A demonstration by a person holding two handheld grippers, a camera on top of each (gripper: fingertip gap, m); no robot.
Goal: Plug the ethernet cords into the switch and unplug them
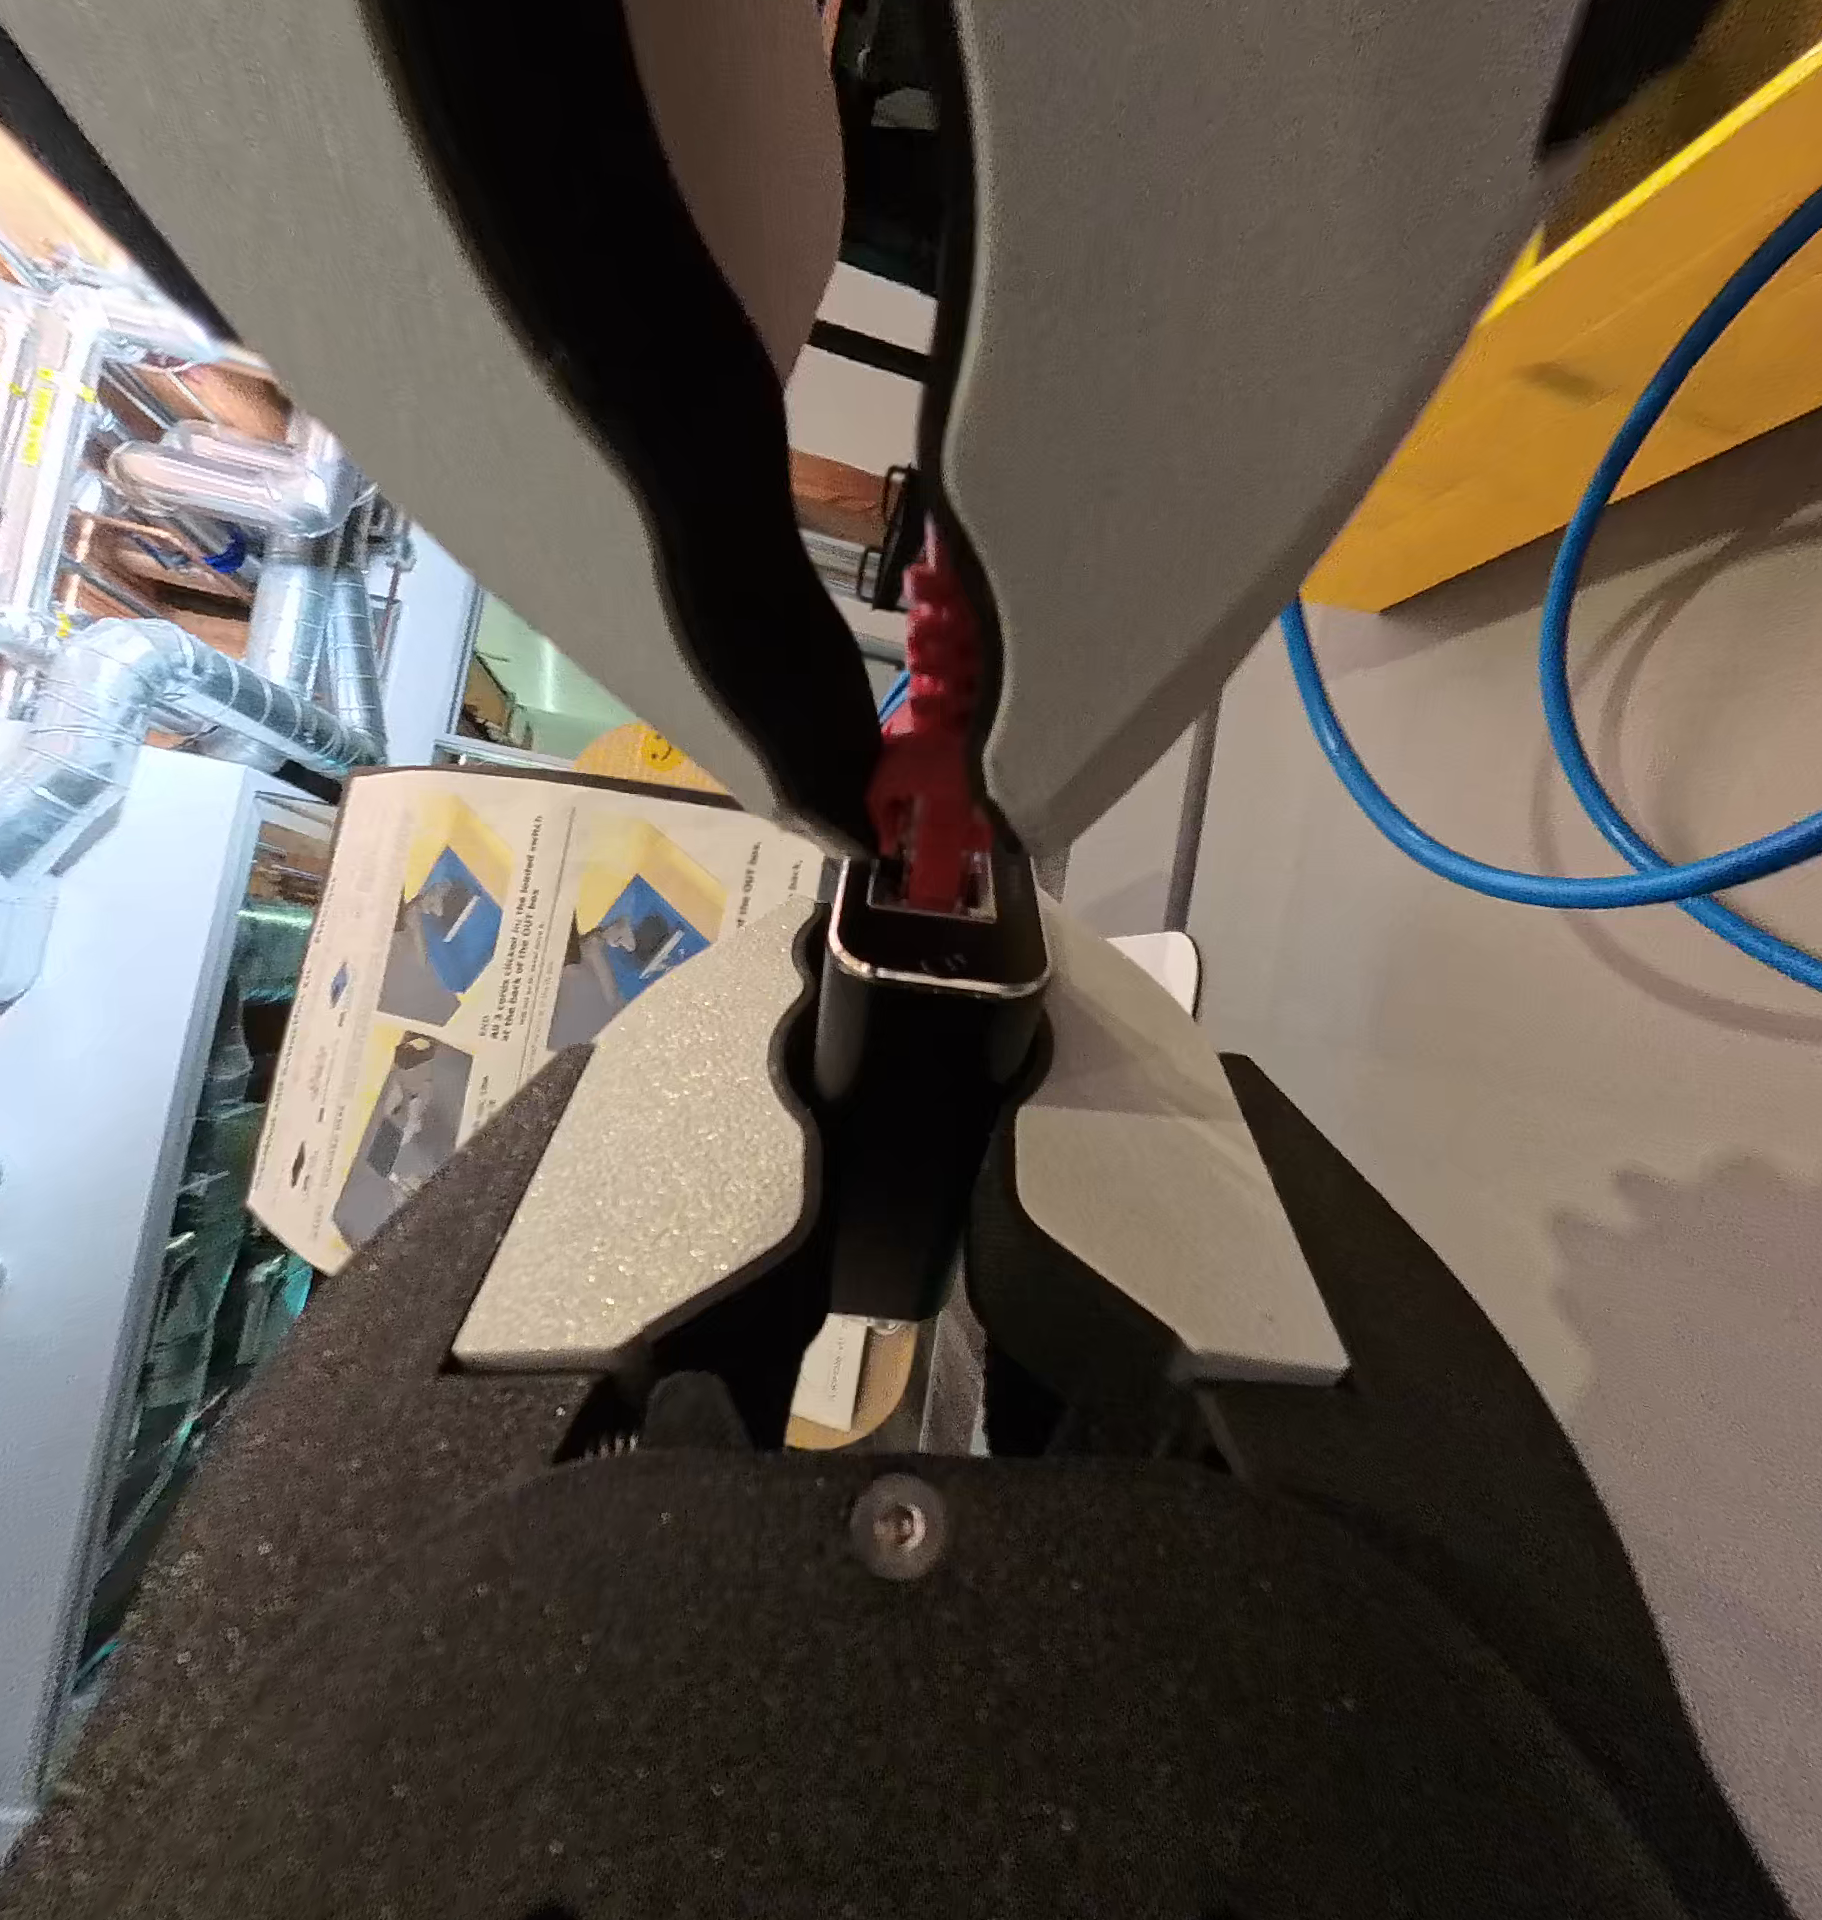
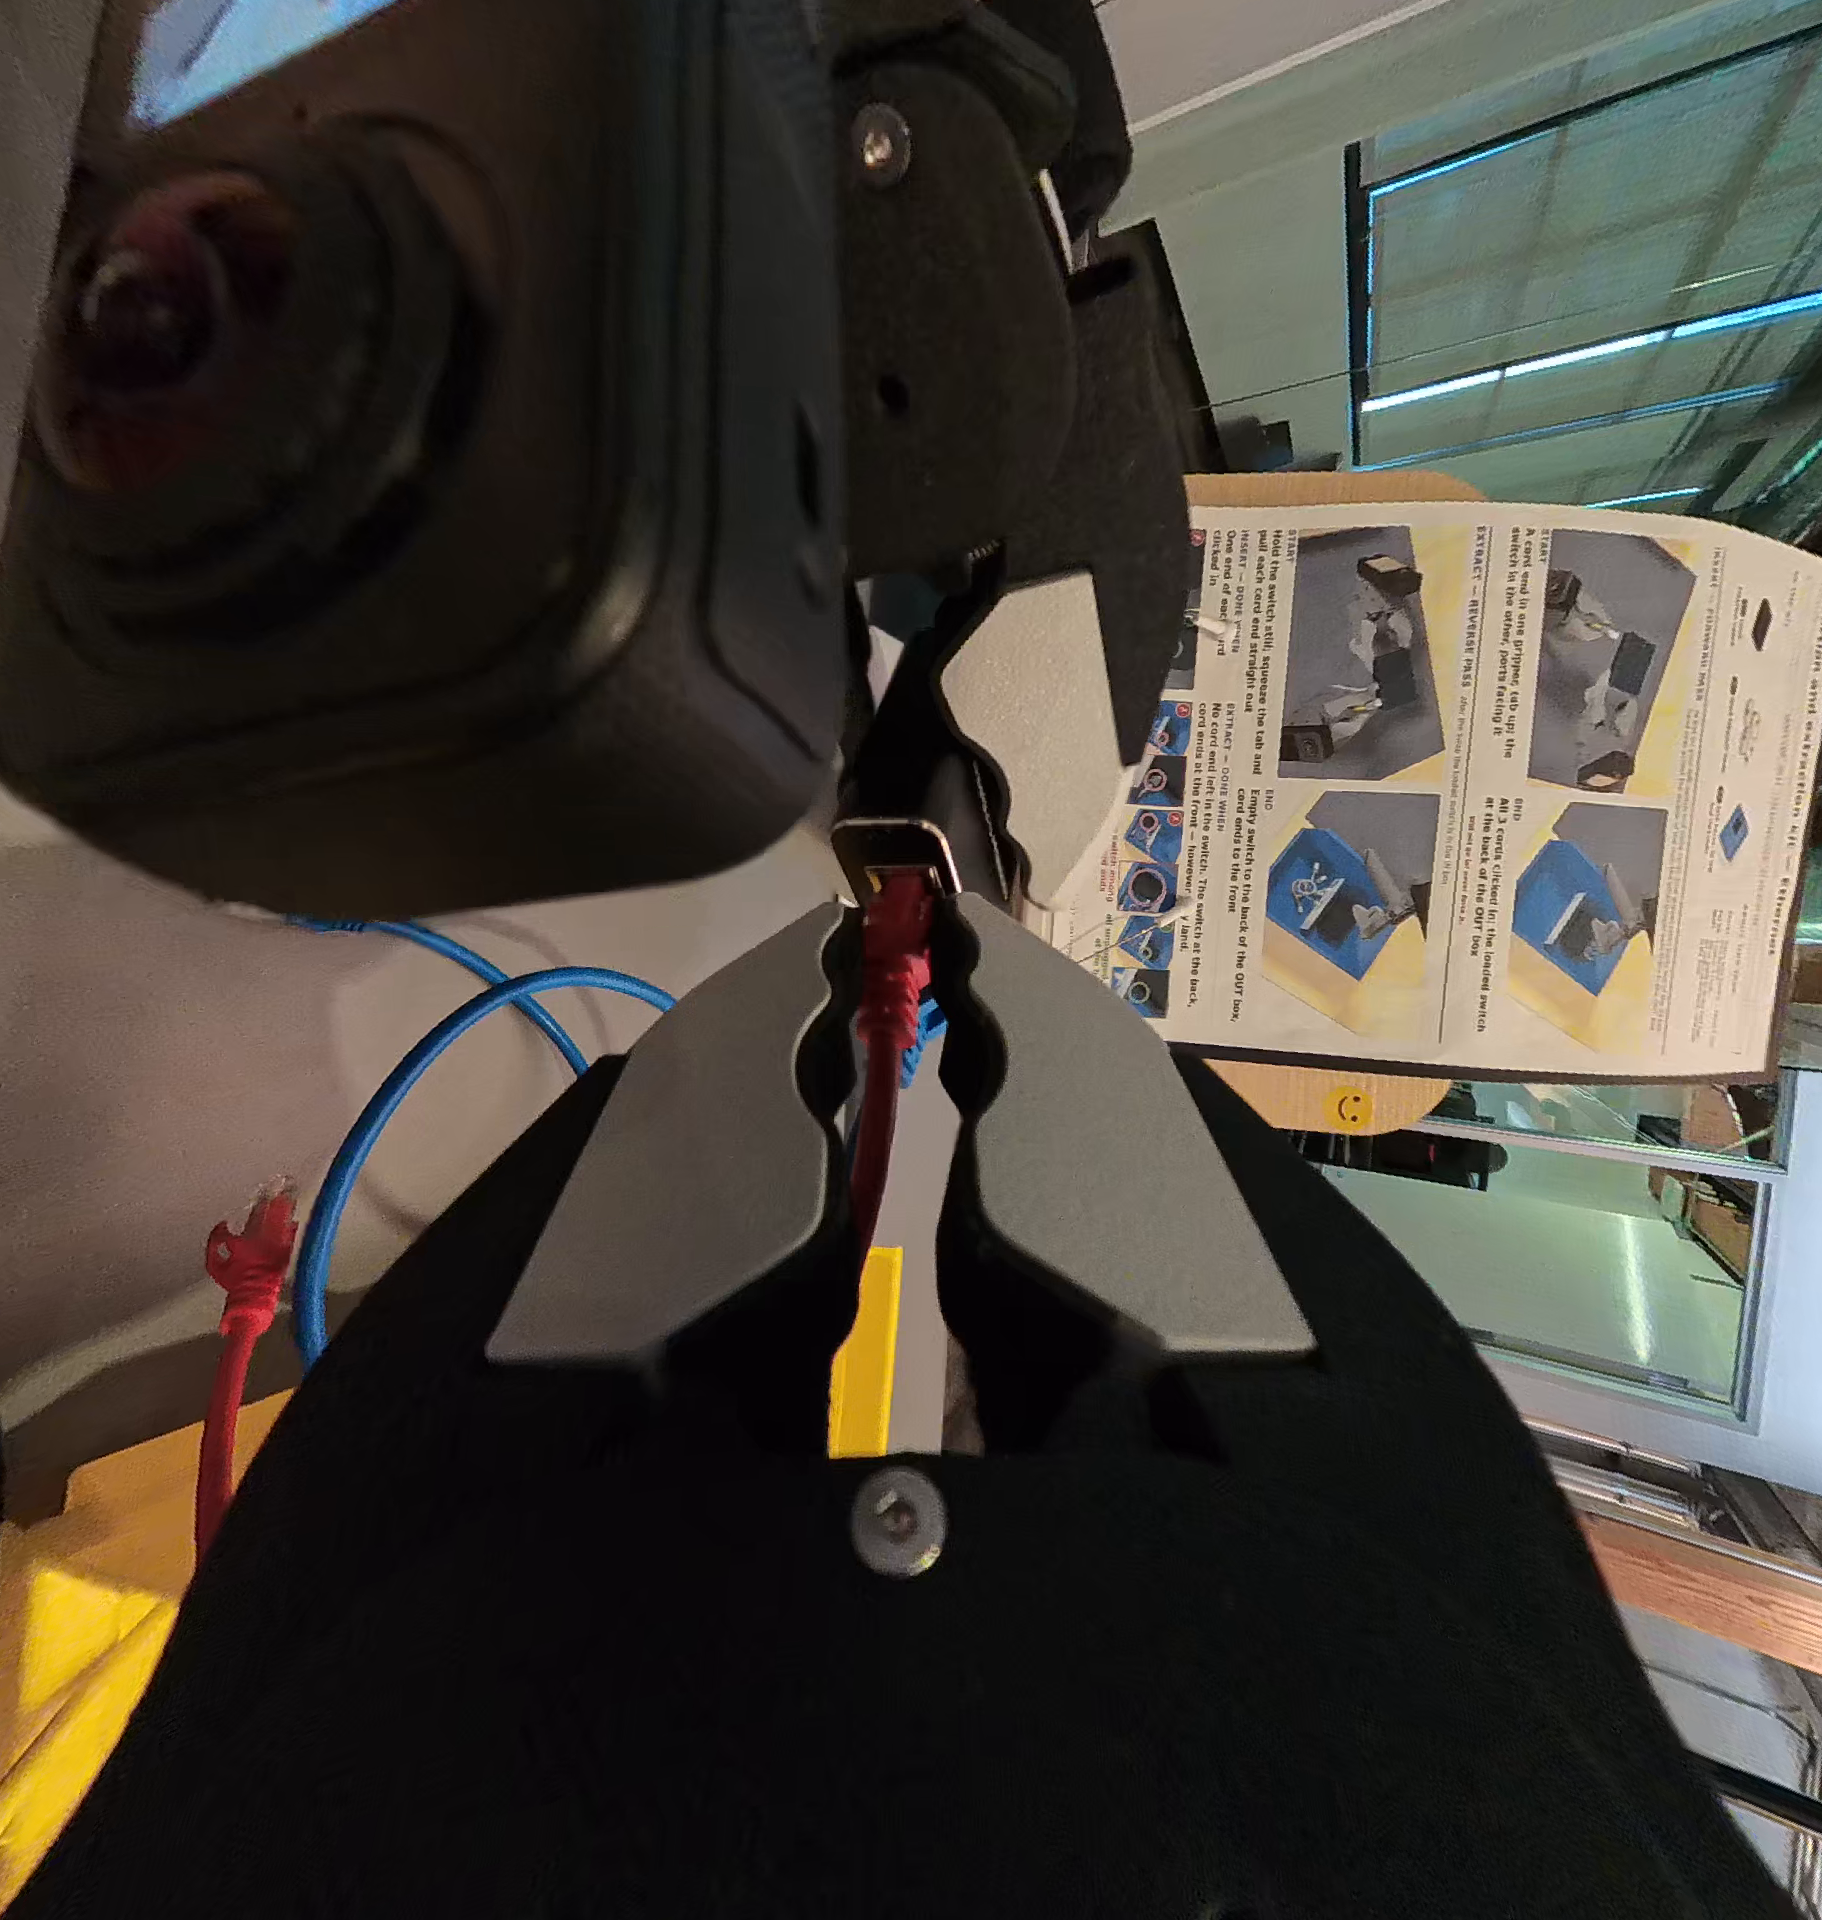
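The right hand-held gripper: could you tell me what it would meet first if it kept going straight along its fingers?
The black switch in the left hand-held gripper. The right hand-held gripper holds a red plug already at its port.

The lower body of the black switch (image 1: 928,1049) is hidden between the fingers at the frame's centre, and its port is largely filled by the red plug (image 1: 933,831). In the right wrist view, the upper left is taken up by a blurred camera housing (image 2: 387,436) (cut off by the top edge). The red cord (image 2: 223,1382) is lost behind black gripper foam at lower left.
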